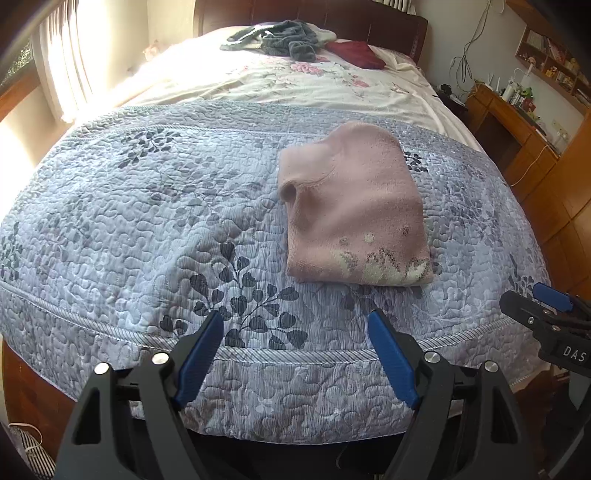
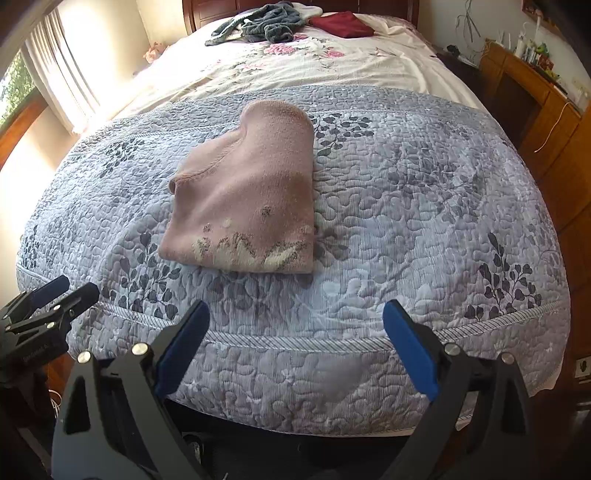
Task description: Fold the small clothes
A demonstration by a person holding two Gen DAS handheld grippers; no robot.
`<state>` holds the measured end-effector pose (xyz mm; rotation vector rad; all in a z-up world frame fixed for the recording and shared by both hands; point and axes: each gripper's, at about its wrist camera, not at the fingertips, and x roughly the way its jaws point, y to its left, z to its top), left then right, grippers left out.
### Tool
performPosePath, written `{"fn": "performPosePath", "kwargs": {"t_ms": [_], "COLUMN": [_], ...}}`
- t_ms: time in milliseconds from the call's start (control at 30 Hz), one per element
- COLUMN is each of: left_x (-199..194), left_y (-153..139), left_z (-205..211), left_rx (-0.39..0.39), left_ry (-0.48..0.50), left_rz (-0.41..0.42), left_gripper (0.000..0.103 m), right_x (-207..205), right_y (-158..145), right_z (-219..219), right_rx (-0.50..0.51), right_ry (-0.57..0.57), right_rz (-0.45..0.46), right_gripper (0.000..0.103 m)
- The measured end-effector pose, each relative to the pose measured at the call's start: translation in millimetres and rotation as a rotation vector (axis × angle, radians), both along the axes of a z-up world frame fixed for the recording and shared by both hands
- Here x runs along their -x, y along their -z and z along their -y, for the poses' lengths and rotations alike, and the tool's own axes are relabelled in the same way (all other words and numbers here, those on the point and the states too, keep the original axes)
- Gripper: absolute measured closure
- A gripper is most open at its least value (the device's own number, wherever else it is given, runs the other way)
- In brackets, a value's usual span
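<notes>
Your left gripper [image 1: 295,328] is wide open and holds nothing. Your right gripper [image 2: 295,321] is wide open too, with nothing in it. Both sit at the near edge of the bed. White letters "DAS" show on the right gripper's side. Past them, the pink sweater [image 1: 351,210] lies folded on the blue quilt [image 1: 147,221]. It has a white and grey picture near its bottom edge. Far back lie grey clothes [image 2: 266,22] and a dark red cloth [image 2: 341,24].
</notes>
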<state>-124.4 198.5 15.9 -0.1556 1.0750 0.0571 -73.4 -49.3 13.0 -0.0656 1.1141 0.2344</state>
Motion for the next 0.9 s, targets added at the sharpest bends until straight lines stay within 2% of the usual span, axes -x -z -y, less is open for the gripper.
{"fn": "performPosePath", "kwargs": {"t_ms": [567,900], "left_x": [0,-3], "left_y": [0,5], "left_z": [16,16], "left_rx": [-0.049,-0.049], "left_ry": [0.021,0.019], "left_rz": [-0.002,-0.013], "left_gripper": [0.022,0.022], "right_x": [1,-2], "right_y": [3,7], "right_z": [7,8], "right_rx": [0.019,0.023], "right_ry": [0.029,0.035], "right_rz": [-0.006,-0.013], "right_gripper": [0.009,0.008]}}
